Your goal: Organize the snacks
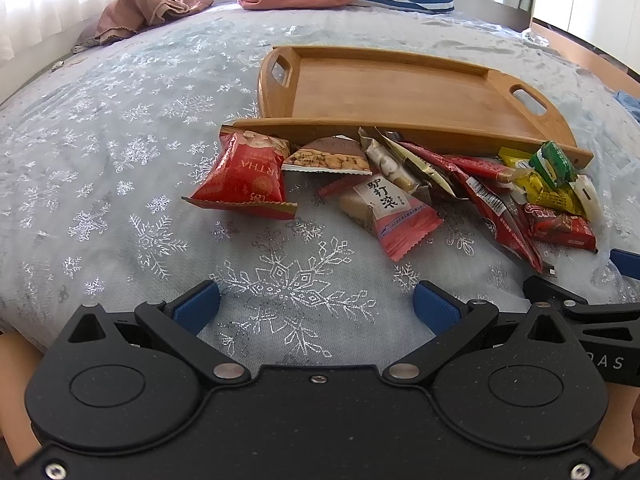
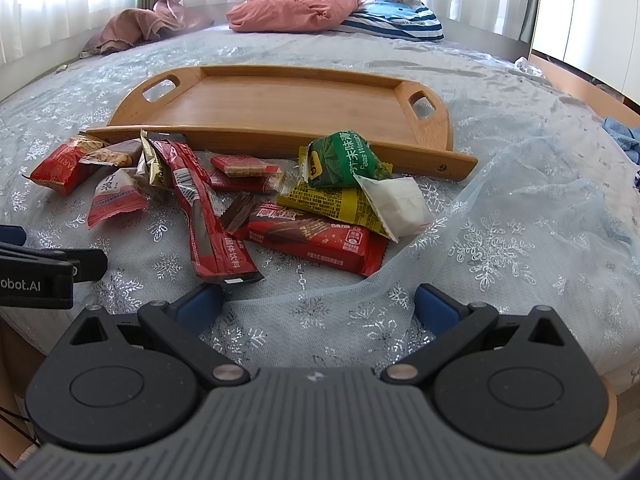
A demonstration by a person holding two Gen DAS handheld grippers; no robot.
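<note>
Left wrist view: the left gripper [image 1: 316,308] sits at the bottom centre, jaws spread wide, nothing between them but the snowflake bedspread [image 1: 120,160]. A wooden tray [image 1: 400,92] lies in the upper centre, its floor bare. The snacks [image 1: 400,188] are strewn along the tray's near edge, from a red bag [image 1: 244,178] at centre left to a green packet [image 1: 554,164] at the right.

Right wrist view: the right gripper [image 2: 318,306] occupies the bottom centre, jaws likewise wide apart and holding nothing. The tray [image 2: 280,108] lies in the upper centre; the snacks [image 2: 240,200] spread across the middle before it, the green packet [image 2: 344,160] touching its near rim. Pillows [image 2: 292,10] lie at the top.
</note>
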